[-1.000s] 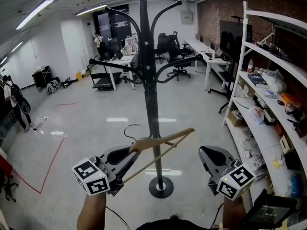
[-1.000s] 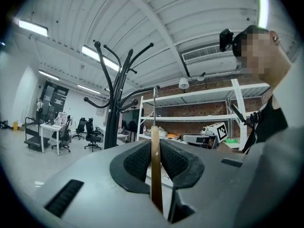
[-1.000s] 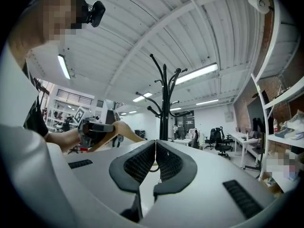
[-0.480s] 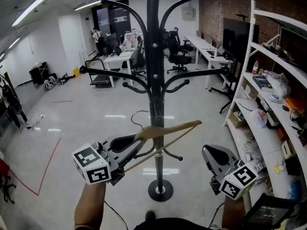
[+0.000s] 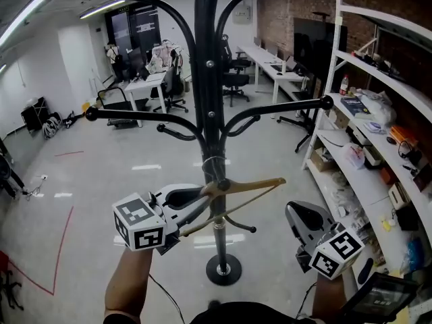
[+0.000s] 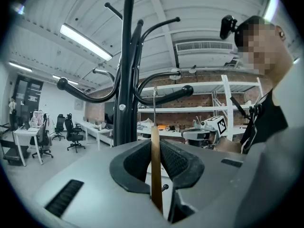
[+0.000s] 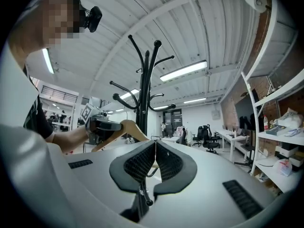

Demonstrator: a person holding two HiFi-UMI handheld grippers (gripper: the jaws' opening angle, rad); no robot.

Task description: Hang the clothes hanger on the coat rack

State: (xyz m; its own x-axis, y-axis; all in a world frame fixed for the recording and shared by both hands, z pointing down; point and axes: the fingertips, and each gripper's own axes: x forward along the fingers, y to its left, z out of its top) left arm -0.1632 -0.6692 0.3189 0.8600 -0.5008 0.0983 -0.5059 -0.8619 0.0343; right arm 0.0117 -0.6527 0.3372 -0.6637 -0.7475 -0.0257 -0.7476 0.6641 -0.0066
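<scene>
A: What has changed, left to right?
B: Our left gripper, jaws clamped on the hanger, has closed on the coat rack. The hook is beside the pole and unhung. Our right gripper is pressed together, empty.

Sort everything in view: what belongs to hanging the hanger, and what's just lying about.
Job in hand:
- wooden clothes hanger
- left gripper, shut on the hanger
- coat rack
- right gripper, shut and empty

Lying about:
- white shelving with its clutter
- office chair
- desk
- dark wall screen
</scene>
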